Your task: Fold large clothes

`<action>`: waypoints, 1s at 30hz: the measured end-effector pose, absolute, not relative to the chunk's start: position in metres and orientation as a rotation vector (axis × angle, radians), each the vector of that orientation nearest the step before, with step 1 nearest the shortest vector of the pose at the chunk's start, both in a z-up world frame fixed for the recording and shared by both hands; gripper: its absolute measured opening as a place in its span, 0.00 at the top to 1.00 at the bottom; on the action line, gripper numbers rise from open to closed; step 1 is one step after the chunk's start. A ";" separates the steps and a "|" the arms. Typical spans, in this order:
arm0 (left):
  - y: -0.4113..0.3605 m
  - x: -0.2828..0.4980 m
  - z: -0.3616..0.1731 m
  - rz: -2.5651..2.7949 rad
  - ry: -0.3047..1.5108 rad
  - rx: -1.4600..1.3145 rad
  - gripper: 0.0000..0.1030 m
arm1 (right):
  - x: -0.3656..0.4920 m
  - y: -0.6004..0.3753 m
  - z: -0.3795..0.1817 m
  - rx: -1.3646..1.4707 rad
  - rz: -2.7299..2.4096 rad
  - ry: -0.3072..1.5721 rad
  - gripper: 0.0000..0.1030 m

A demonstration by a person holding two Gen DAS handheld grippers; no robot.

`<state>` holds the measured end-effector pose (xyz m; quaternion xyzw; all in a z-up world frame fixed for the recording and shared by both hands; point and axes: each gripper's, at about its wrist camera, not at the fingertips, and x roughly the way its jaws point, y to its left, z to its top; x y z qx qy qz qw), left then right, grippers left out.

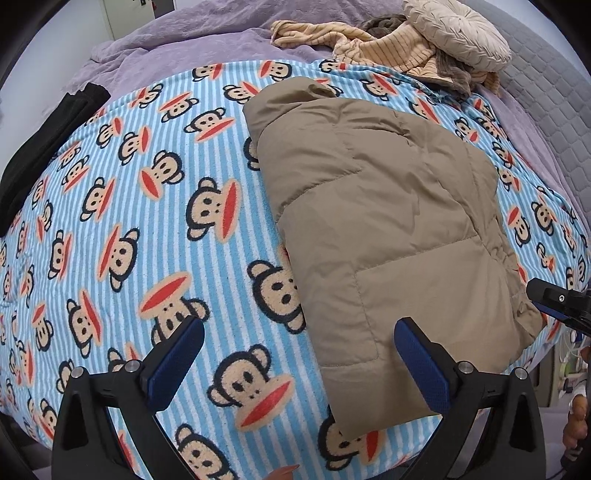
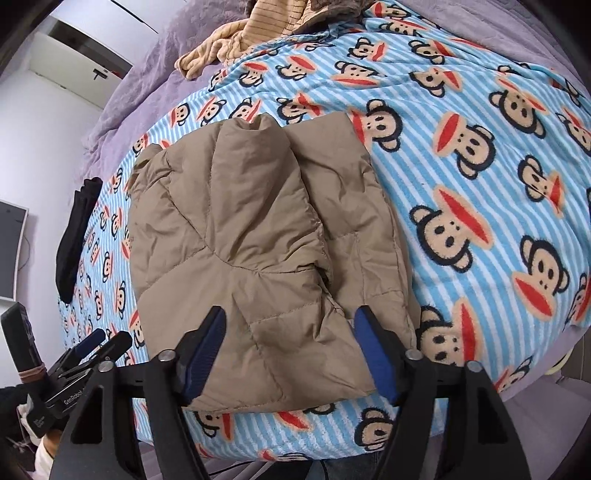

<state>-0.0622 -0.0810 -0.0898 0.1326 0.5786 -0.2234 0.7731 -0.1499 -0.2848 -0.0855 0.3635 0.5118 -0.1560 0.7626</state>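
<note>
Item 1. Left gripper (image 1: 295, 363): nearest the left wrist camera, jaws spread wide and holding nothing. One blue pad hangs over bare blanket, the other over the near left corner of the jacket. Likely poised to check or square that edge; this is a judgement.

Item 2. Right gripper (image 2: 290, 349): jaws spread, empty, straddling the near hem of the jacket without visibly pinching it. From the left wrist view its tip shows at the far right, beside the jacket's right edge.

Item 3. Tan puffer jacket (image 1: 388, 206): the task's garment, lying on the bed right of centre in the left view. It is already doubled into a long narrow bundle, one quilted panel or sleeve laid over the body, the overlapping seam plain in the right wrist view. Collar end points away from the person, hem toward them. Probably one crosswise fold remains, hem up to collar, which would explain both grippers waiting at the near end.

Item 4. Monkey-print striped blanket (image 1: 147, 221): spread flat over the bed as the folding surface.

Item 5. Purple bedcover (image 1: 177, 40): under the blanket, showing at the far side.

Item 6. Heap of beige ribbed clothes (image 1: 388, 44): at the head of the bed, well apart from the jacket, seemingly awaiting their turn.

Item 7. Round cream cushion (image 1: 454, 33): resting on that heap.

Item 8. Black garment (image 1: 44, 144): at the bed's left edge, set aside.
</note>
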 end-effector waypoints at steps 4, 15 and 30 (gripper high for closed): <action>-0.081 -0.061 -0.091 -0.476 1.257 0.285 0.00 | -0.144 -0.287 -0.082 0.771 -0.323 1.124 0.23; -0.102 -0.034 -0.104 -0.427 1.319 0.213 0.00 | -0.115 -0.331 -0.095 0.744 -0.233 1.203 0.15; -0.121 -0.002 -0.136 -0.510 1.412 0.020 0.00 | -0.081 -0.339 -0.136 0.618 -0.090 1.355 0.14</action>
